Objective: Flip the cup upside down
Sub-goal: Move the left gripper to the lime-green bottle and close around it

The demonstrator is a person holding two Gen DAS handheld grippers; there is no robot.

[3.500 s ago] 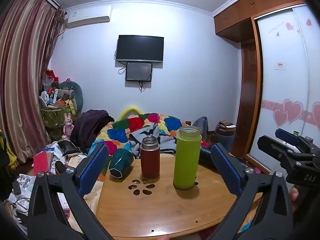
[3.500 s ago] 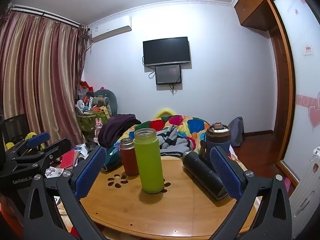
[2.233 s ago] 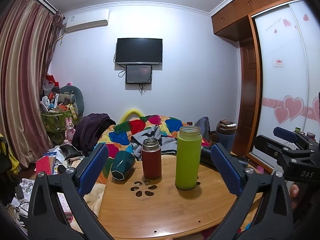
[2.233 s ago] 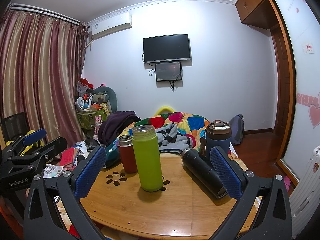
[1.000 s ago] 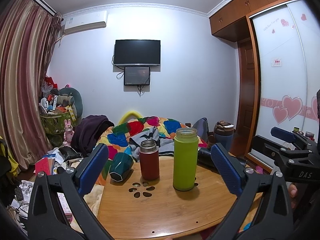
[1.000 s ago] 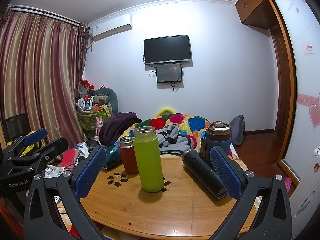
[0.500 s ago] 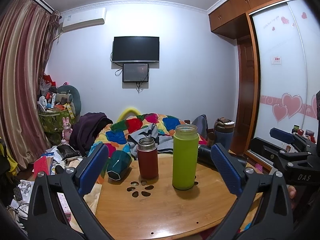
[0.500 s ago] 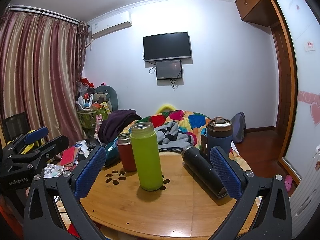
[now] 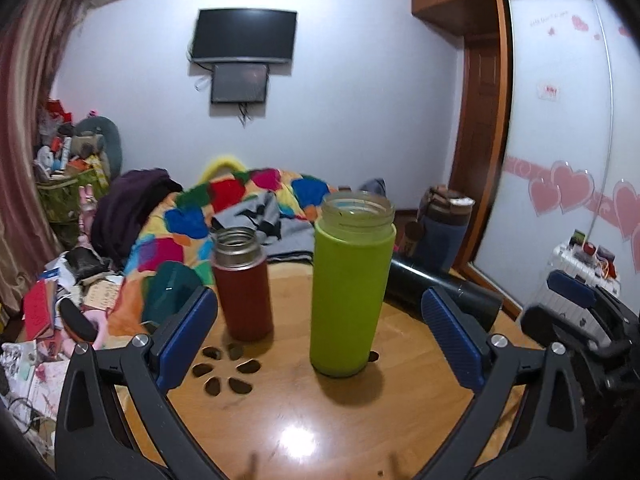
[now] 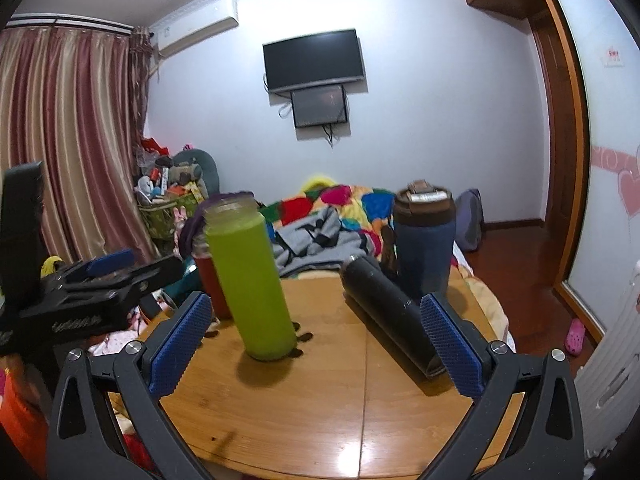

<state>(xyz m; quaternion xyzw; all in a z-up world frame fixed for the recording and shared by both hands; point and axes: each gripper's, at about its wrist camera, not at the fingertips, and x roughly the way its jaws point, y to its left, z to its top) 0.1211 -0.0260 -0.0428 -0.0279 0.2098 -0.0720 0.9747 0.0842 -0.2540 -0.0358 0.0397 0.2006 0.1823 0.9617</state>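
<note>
The left gripper (image 9: 320, 336) has its blue-padded fingers (image 9: 188, 334) spread wide and released, holding nothing, low over the near part of the round wooden surface (image 9: 304, 420). The green cup (image 9: 350, 284) stands upright and lidless between the two pads in that view, mouth up, resting on the surface a little beyond the fingertips and touching neither pad. Just left of it, and slightly farther back, the red cup (image 9: 242, 284) also stands upright with its steel mouth open. A flower-shaped set of cutouts (image 9: 224, 372) lies in the wood in front of the red cup. A teal cup (image 9: 170, 294) lies tipped at the surface's left edge, behind the left pad.

The right gripper (image 10: 314, 350) is likewise released, fingers (image 10: 450, 346) wide apart and empty, above the near edge of the surface (image 10: 340, 412). From this side the green cup (image 10: 250, 276) stands left of centre, nearer the left pad, with the red cup (image 10: 210, 286) mostly hidden behind it. A black flask (image 10: 390, 316) lies on its side, running from the middle of the surface toward the right pad, its near end just beside that pad. Behind it a blue tumbler (image 10: 424, 240) with a brown lid stands upright at the far edge.

Beyond the surface is a bed with a patchwork quilt (image 10: 340, 204). A TV (image 10: 314, 60) hangs on the far wall, and striped curtains (image 10: 68, 140) are at the left.
</note>
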